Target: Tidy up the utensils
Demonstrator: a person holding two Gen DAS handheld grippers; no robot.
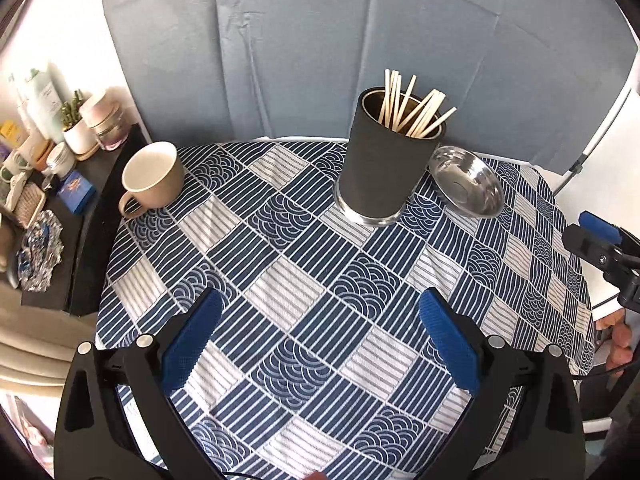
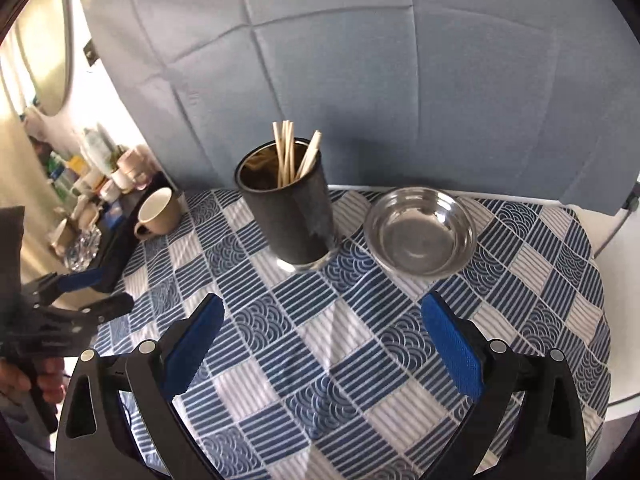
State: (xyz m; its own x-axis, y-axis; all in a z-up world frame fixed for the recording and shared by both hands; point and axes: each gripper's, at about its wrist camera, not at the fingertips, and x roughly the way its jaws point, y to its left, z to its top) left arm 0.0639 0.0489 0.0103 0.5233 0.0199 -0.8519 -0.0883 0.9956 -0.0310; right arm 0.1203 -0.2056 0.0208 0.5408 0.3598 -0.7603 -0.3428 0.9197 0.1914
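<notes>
The chopsticks all stand bundled inside the dark cylindrical holder, which sits upright on the patterned table toward its far edge. Just to the right of the holder lies an empty steel bowl; well to the holder's left stands a beige mug. No loose utensil shows on the cloth, so the sorting looks finished, or nearly so. The left gripper and right gripper both hover nearer than the holder, jaws spread wide, holding nothing.
</notes>
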